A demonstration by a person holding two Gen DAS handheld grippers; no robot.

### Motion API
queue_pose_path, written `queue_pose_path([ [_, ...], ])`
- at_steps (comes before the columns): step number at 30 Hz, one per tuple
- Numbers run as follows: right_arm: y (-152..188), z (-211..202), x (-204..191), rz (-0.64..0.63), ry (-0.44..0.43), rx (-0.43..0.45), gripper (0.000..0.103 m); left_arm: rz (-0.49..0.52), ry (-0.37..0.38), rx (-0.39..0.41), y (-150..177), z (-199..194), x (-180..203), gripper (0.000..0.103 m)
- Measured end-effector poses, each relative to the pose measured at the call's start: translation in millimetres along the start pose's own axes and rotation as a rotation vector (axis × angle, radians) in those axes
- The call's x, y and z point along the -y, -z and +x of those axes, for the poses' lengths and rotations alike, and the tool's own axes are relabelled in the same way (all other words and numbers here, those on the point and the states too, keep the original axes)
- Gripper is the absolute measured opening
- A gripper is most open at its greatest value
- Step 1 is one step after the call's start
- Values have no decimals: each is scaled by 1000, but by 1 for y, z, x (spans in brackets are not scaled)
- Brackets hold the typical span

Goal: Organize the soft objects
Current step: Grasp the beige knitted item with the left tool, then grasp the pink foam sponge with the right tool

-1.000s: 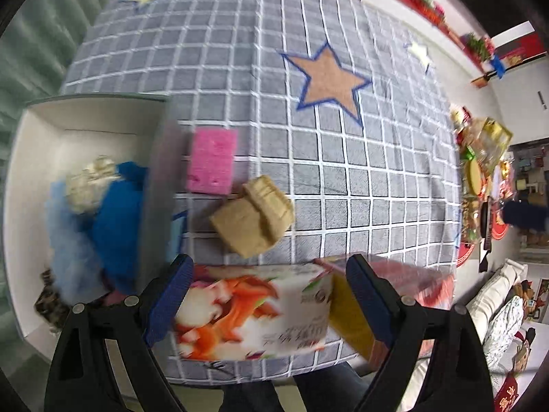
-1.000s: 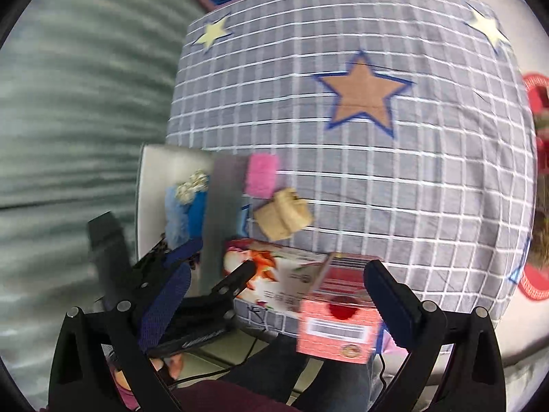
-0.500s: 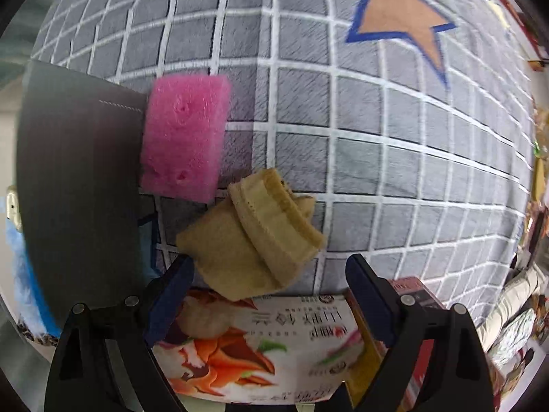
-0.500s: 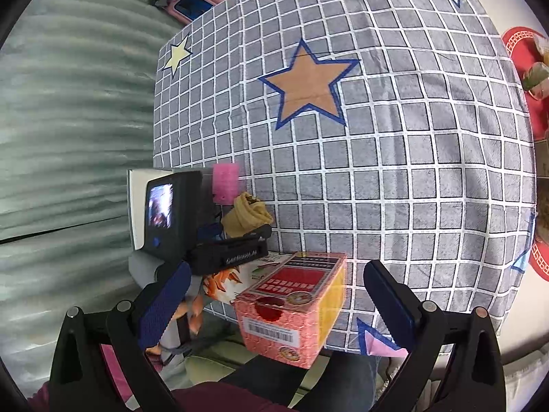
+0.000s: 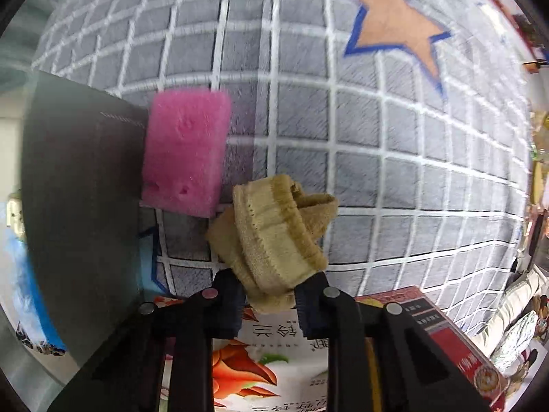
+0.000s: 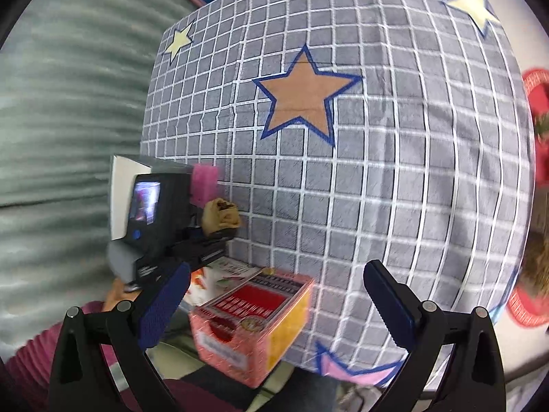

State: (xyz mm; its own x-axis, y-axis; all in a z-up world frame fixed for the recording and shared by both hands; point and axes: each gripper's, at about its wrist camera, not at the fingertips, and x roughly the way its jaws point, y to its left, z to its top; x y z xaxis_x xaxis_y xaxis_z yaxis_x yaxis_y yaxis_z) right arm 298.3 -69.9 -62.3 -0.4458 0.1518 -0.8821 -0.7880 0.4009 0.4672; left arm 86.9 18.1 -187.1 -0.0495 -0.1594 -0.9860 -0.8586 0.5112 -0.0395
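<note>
Left gripper (image 5: 271,297) fingers clamped on near end of tan sock bundle (image 5: 274,233), lying away beside pink sponge (image 5: 187,152) on surface; right gripper (image 6: 274,309) fingers apart, farther off.

A rolled tan sock (image 5: 278,237) with a ribbed, darker-edged cuff lay bunched on the grey checked cloth, its near end pinched between 2 black pads. Just to its far left, a pink sponge (image 5: 187,152), a rectangular block with a few small dents, lay flat against the dark outer wall of a white bin (image 6: 120,185). Inside the bin, at the left, blue fluffy fabric (image 5: 31,295) showed, blurred and mostly hidden.
</note>
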Motion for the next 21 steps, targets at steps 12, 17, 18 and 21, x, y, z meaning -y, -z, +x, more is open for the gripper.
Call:
queue_pose_path([
  [12,-39,83,-85,-543,183,-56,101,-107,92,292,89,-100,-44,26],
  [17,-33,135,-132,-816,208,-97,101,-177,79,308,111,-112,-61,26],
  [18,-31,145,-141,-864,212,-102,101,-188,75,308,113,-113,-62,26],
  [21,-32,168,-160,-953,223,-104,101,-217,63,309,123,-112,-64,26],
])
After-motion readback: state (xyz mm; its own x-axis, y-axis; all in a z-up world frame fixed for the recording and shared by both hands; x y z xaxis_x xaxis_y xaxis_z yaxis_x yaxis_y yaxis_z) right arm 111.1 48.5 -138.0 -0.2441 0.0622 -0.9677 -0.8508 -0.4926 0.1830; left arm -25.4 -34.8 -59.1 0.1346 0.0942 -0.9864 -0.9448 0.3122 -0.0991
